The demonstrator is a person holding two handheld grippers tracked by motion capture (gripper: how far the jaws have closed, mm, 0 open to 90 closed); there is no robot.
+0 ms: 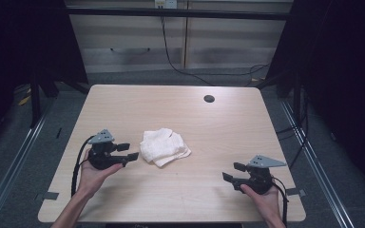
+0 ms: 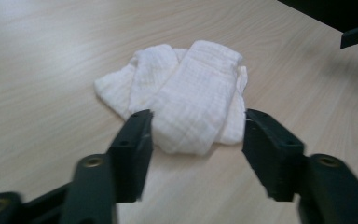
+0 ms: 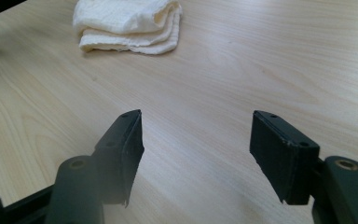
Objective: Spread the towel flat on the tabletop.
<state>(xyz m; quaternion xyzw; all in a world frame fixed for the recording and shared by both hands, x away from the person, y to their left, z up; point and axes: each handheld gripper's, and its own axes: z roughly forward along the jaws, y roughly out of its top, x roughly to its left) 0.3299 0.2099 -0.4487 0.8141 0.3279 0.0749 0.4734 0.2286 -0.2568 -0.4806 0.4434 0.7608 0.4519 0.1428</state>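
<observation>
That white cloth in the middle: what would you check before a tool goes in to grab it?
1. Folded white cloth lies flat on the table, nothing on top of it: ok.
2. Left tool points at the cloth, its tips just short of the near edge: ok.
3. Left tool's jaws stand apart, wide enough to frame the cloth in the left gripper view, not pressing it: ok.
4. Right tool sits well clear of the cloth, jaws open, nothing between them: ok.
5. Which layer of the fold the jaws would catch: cannot tell.
</observation>
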